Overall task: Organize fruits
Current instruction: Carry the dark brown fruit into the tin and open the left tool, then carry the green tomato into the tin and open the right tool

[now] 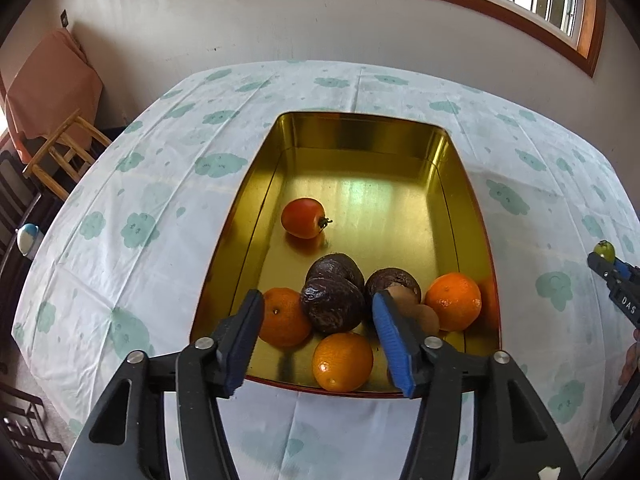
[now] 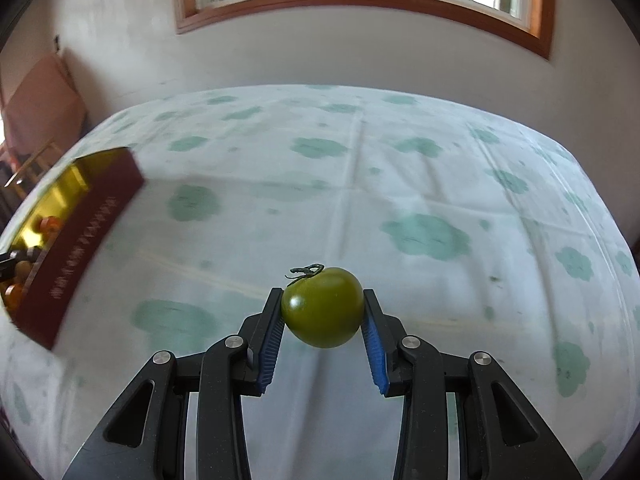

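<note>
Right wrist: green tomato (image 2: pixel 322 307) between tongs (image 2: pixel 323 312) (pinched).

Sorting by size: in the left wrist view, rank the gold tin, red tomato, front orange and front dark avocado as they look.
1. gold tin
2. front dark avocado
3. front orange, looks close to the avocado; nearness leaves it unsure
4. red tomato, farther away

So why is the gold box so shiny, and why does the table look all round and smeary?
Left wrist view: window light bounces off the gold tin, leaving a bright patch past the red tomato. Right wrist view: the tablecloth and tin look smeared by motion, while the green tomato in the right claw stays sharp. Both views: the fisheye lens bends the table round.
</note>
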The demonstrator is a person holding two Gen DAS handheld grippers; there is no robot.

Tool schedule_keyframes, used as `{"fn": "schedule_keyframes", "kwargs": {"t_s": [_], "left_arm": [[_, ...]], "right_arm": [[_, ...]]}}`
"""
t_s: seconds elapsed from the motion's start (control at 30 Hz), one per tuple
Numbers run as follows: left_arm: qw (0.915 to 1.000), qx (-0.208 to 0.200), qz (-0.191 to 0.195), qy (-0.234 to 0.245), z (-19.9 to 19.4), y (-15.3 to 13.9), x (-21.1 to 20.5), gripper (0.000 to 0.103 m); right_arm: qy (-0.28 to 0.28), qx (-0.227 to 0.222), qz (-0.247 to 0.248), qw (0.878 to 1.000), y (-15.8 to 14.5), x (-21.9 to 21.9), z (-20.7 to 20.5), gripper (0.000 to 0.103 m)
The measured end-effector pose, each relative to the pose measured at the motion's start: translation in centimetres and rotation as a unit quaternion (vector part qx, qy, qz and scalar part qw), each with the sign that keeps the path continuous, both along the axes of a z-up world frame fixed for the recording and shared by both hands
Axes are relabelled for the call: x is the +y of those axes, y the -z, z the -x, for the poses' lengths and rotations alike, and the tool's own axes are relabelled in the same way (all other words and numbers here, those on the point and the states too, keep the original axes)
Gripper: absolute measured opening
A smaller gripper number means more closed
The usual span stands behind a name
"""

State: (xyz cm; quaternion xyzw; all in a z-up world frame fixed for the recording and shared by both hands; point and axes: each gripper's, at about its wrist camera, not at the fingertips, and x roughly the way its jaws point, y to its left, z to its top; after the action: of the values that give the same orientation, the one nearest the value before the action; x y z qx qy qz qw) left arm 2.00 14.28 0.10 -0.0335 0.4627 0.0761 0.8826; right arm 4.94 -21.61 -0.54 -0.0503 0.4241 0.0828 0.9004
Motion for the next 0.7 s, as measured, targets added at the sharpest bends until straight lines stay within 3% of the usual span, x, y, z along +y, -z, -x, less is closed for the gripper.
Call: {"fn": "schedule_keyframes", "kwargs": {"t_s": [0.37,0.7], "left_arm": [[0.9992,-0.027,0.016,-0.024,1.8,-2.5,2.3,0.071],[0.9981,-0.022,0.008,-0.058,3.8,-2.7,5.9,0.073]], "right_arm": [[-0.131,-0.018,-0.041,0.990,-3.3,8.6,1.2,0.039],[-0.230,-0.008,-0.051,0.972,-4.0,15.8,2.6,0.039]]}}
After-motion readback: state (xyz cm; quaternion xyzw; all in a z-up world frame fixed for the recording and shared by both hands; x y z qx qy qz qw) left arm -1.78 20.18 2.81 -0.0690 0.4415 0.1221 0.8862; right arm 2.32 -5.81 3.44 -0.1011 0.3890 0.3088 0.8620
